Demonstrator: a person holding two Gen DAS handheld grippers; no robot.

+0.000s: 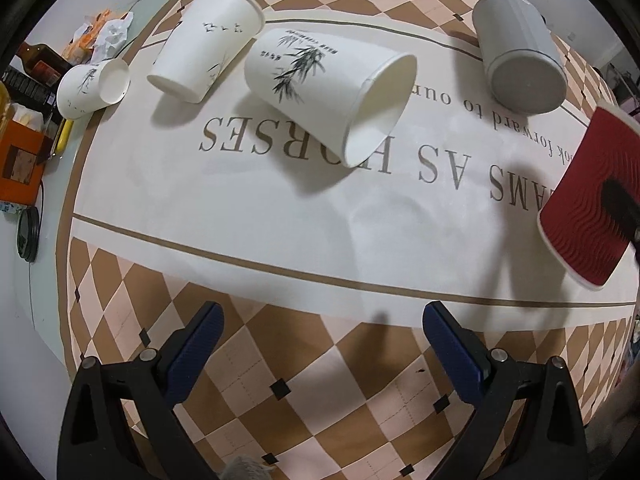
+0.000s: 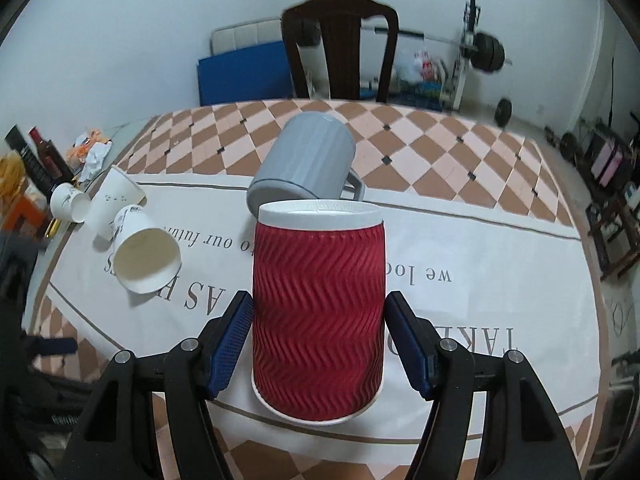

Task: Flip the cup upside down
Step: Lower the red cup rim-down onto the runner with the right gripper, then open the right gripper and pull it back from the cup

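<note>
A: From the left wrist, the left gripper (image 1: pixel 322 330) hangs wide open over the checkered tablecloth (image 1: pixel 320 392), holding nothing. Ahead lie three white paper cups on their sides: the bamboo-print cup (image 1: pixel 316 88) nearest, another white cup (image 1: pixel 208 44) behind it, and a small one (image 1: pixel 92 88) at the cloth's edge. A grey mug (image 1: pixel 520 52) is tipped over too. The red ripple cup (image 1: pixel 588 200) shows at the far right, tilted, with a dark finger across it.

B: And the risk there?

A: The red cup looks lifted off the cloth; a loose hold could let it drop among the others.

B: The right wrist?

A: The right gripper (image 2: pixel 320 340) has its blue pads (image 2: pixel 230 344) set either side of the red ripple cup (image 2: pixel 318 312). The left pad seems to touch; a sliver of gap shows at the right, so whether it is truly clamped cannot be told. The cup appears mouth-down, narrow white-rimmed base on top, its wavy red sleeve undented. The grey mug (image 2: pixel 308 160) lies just behind.

B: Danger?

A: Released off level, it would likely topple or roll.
</note>
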